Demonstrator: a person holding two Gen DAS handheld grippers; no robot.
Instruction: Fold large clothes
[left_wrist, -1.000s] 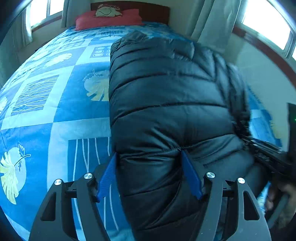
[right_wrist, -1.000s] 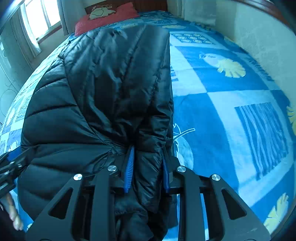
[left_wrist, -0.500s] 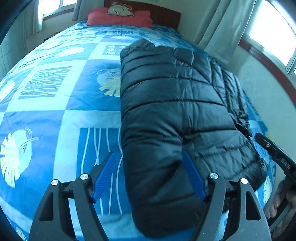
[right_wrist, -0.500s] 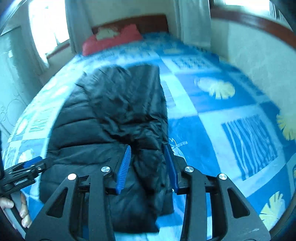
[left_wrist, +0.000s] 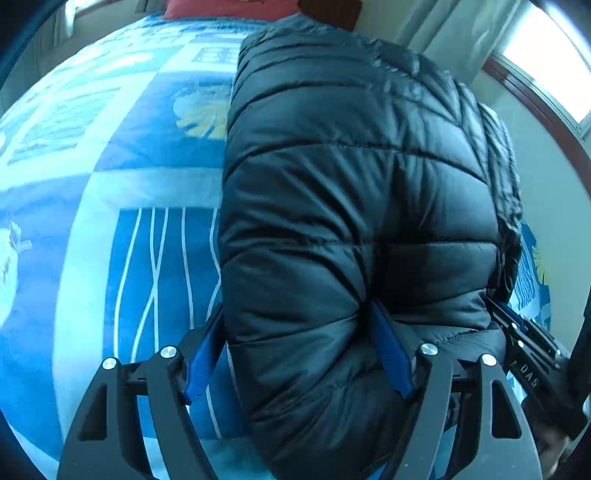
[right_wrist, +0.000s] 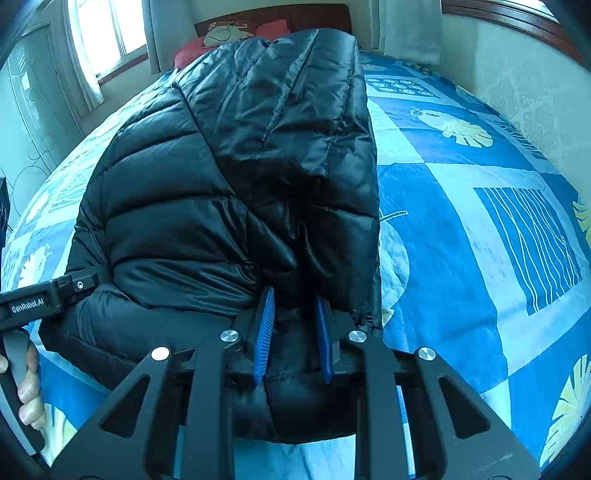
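Both hand-held grippers are back up close to the black puffy jacket after pulling away a moment ago. Left hand-held gripper is squeezing a thick fold of the jacket's near edge between its blue fingers. Right hand-held gripper is pinching a thinner bunch. Ahead of both, the jacket is lying on the blue bed.
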